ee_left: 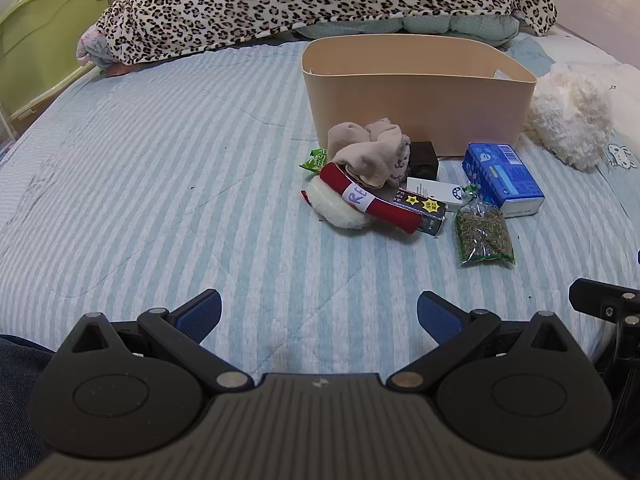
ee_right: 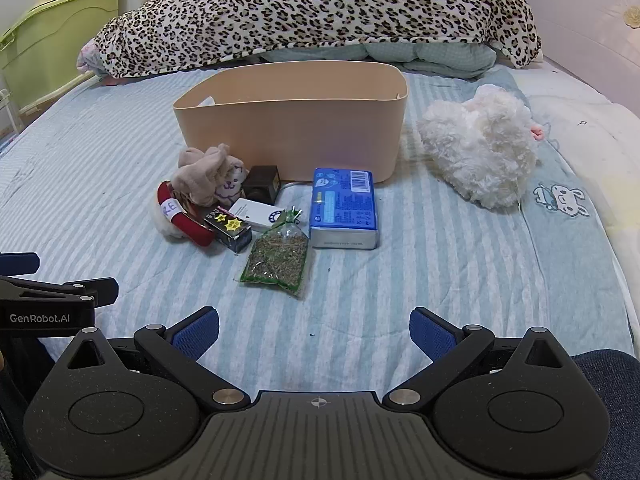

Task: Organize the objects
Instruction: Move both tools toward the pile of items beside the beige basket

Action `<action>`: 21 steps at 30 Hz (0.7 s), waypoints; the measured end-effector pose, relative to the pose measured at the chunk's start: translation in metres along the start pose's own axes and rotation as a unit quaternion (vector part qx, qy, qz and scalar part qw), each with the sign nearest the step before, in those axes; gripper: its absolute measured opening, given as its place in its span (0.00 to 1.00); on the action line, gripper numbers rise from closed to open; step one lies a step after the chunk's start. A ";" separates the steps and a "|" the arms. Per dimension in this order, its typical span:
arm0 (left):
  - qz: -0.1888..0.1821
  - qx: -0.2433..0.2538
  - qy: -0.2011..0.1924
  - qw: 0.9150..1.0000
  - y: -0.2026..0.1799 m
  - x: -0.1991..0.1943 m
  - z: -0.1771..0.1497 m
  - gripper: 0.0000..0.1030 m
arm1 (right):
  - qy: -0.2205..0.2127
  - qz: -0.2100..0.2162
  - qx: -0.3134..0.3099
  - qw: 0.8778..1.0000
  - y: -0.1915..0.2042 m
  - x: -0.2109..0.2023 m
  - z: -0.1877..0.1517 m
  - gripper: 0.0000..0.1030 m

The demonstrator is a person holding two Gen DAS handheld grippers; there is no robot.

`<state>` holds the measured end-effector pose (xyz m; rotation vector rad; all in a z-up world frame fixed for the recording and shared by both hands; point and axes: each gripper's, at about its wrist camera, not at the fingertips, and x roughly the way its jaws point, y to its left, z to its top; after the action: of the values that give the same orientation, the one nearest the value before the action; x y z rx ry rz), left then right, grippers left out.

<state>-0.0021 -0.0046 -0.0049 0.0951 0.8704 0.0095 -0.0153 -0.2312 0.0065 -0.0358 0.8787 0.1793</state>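
A beige bin (ee_left: 416,100) (ee_right: 292,132) stands on the striped bed. In front of it lies a small pile: beige socks (ee_left: 370,152) (ee_right: 208,174), a red-and-white roll (ee_left: 360,200) (ee_right: 180,216), a black box with yellow stars (ee_left: 424,210) (ee_right: 230,228), a white card box (ee_right: 258,212), a small dark cube (ee_right: 262,182), a bag of dried herbs (ee_left: 482,234) (ee_right: 278,258) and a blue tissue pack (ee_left: 502,178) (ee_right: 344,208). My left gripper (ee_left: 318,316) and right gripper (ee_right: 314,330) are both open and empty, low over the sheet, well short of the pile.
A white fluffy plush (ee_right: 480,146) (ee_left: 568,116) lies right of the bin. A leopard-print blanket (ee_right: 320,12) is heaped at the bed's far end. A green cabinet (ee_right: 52,44) stands off the left edge. The left gripper's body (ee_right: 48,300) shows at the right view's left side.
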 end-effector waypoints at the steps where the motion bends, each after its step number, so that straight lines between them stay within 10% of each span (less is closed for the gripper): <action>1: 0.000 0.000 0.000 1.000 0.000 0.000 0.000 1.00 | 0.000 0.000 0.000 1.000 0.000 0.000 0.000 1.00; 21: -0.001 -0.001 0.002 1.000 -0.001 0.000 0.001 1.00 | 0.001 -0.001 0.002 1.000 -0.001 0.002 -0.001 1.00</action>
<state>-0.0016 -0.0053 -0.0046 0.0933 0.8742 0.0092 -0.0150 -0.2320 0.0044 -0.0341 0.8811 0.1755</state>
